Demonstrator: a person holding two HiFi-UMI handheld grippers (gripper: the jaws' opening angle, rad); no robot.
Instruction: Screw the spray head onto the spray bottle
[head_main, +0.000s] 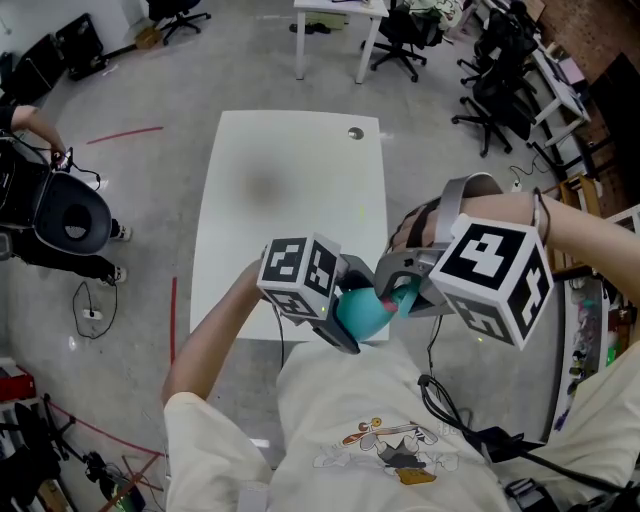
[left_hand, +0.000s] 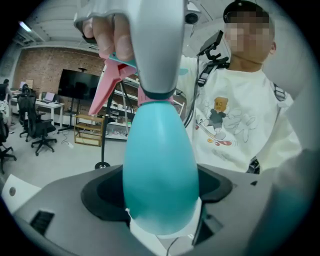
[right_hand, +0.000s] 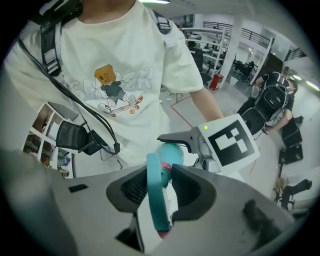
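A teal spray bottle (head_main: 360, 314) is held in the air close to the person's chest, in front of the table's near edge. My left gripper (head_main: 347, 312) is shut on its round body (left_hand: 160, 165), the neck pointing away from that gripper. On the neck sits the spray head (left_hand: 154, 47), white with a pink trigger (left_hand: 108, 80) and a pink collar. My right gripper (head_main: 408, 296) comes in from the right, pointing steeply down, shut on the spray head (right_hand: 157, 192). In the right gripper view the bottle (right_hand: 170, 152) shows just beyond the head.
A white table (head_main: 290, 180) stretches away under the grippers, bare but for a small round grommet (head_main: 355, 133). A seated person (head_main: 62, 215) is at the far left. Office chairs (head_main: 500, 90) and desks stand at the back right. Cables hang from the person's chest.
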